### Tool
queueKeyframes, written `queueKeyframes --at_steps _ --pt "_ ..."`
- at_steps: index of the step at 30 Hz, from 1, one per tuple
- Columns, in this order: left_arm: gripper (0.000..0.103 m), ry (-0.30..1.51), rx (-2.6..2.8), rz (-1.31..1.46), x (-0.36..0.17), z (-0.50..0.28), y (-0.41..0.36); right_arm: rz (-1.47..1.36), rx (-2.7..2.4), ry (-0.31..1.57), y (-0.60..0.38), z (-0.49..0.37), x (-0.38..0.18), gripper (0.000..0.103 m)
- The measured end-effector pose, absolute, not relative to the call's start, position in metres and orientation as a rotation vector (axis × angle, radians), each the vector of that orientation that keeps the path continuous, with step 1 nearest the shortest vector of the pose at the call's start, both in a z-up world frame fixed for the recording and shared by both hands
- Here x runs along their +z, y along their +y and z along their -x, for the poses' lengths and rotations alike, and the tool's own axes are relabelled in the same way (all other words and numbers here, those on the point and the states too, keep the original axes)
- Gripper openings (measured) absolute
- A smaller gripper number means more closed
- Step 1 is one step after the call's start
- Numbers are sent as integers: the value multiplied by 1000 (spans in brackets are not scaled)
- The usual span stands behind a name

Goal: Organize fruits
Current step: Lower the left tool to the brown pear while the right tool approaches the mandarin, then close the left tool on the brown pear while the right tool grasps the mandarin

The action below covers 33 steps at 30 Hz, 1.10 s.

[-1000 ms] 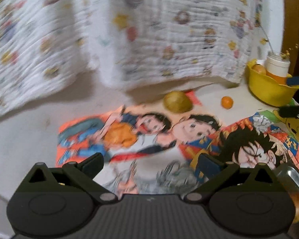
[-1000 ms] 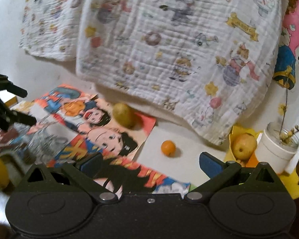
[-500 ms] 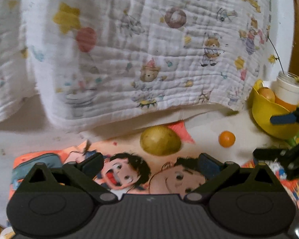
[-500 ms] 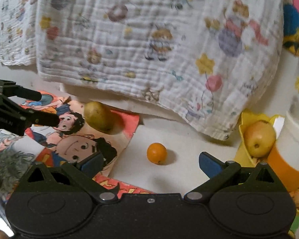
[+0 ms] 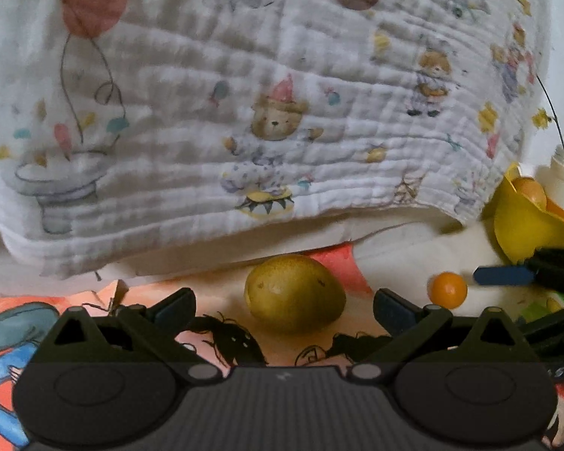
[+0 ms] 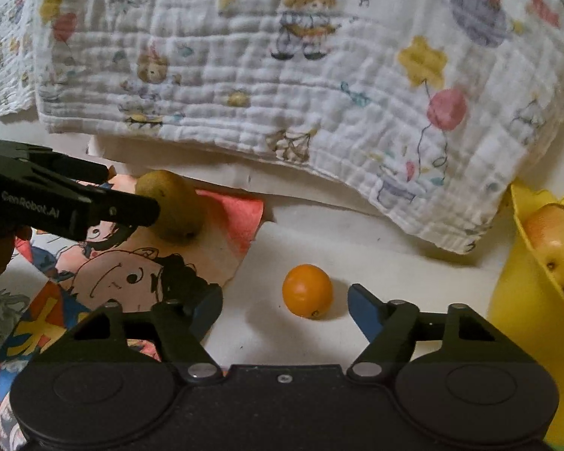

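The left gripper (image 5: 284,306) stands spread, one pear (image 5: 295,293) between its fingers, untouched. Right of the pear, one small orange (image 6: 307,291) lies between the right gripper's (image 6: 285,306) closing fingers, also untouched. Both fruits loom nearer than before
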<state>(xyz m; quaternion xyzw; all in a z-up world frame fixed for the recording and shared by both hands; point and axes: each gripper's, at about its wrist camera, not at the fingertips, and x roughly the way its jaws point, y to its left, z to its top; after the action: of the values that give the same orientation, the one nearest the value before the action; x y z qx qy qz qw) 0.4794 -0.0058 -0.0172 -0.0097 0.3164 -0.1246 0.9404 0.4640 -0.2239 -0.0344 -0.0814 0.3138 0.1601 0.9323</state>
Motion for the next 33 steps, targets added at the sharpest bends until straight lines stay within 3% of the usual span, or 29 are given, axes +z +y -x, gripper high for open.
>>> queueKeyframes --at_steps 7,28,33 --pt "96 668 -258 63 -28 -488 -5 154 302 675 -221 -478 -49 55" --pt "76 728 -252 146 -60 -524 -13 125 300 666 -218 -490 -55 36" --pt "72 727 -256 156 -62 -524 -14 128 302 665 -218 -489 -55 36"
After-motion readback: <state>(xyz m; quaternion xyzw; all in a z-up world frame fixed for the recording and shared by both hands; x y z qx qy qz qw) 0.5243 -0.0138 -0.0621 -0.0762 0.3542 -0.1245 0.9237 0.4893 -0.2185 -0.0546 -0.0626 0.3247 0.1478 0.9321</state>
